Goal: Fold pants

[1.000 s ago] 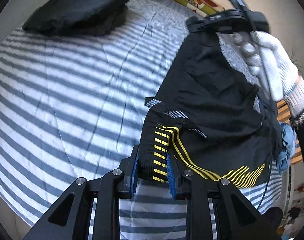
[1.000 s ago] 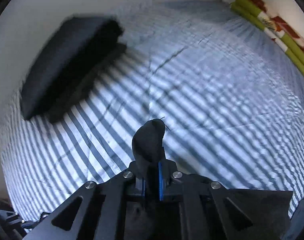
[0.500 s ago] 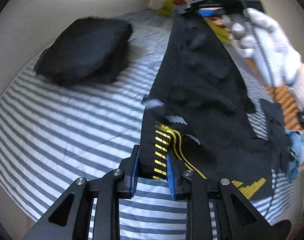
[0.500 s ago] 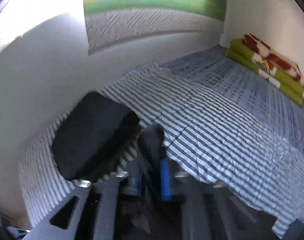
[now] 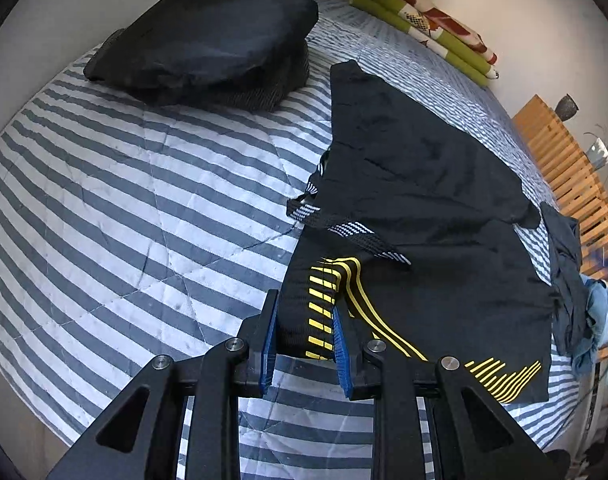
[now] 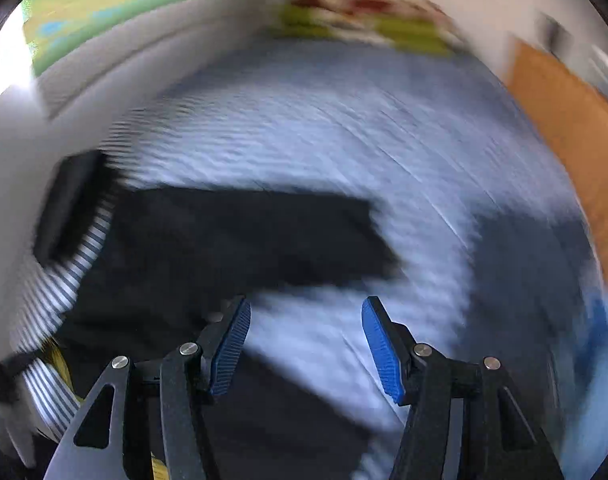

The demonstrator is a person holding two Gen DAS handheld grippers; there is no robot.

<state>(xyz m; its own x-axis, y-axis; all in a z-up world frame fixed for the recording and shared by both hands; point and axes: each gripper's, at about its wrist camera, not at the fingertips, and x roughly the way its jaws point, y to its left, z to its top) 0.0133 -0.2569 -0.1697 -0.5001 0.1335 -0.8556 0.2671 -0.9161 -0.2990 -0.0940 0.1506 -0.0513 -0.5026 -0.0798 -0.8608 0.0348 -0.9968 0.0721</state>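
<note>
Your right gripper (image 6: 305, 340) has just been opening and now gapes with nothing between its pads, so the pants (image 5: 423, 216) have dropped flat on the striped bed (image 5: 144, 200), your left gripper (image 5: 304, 332) clamped on their near yellow-striped edge, fold laid

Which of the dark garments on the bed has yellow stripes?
The black pants spread on the striped sheet, pinched by the left hand-held gripper. The dark folded pile near the wall is plain.
</note>
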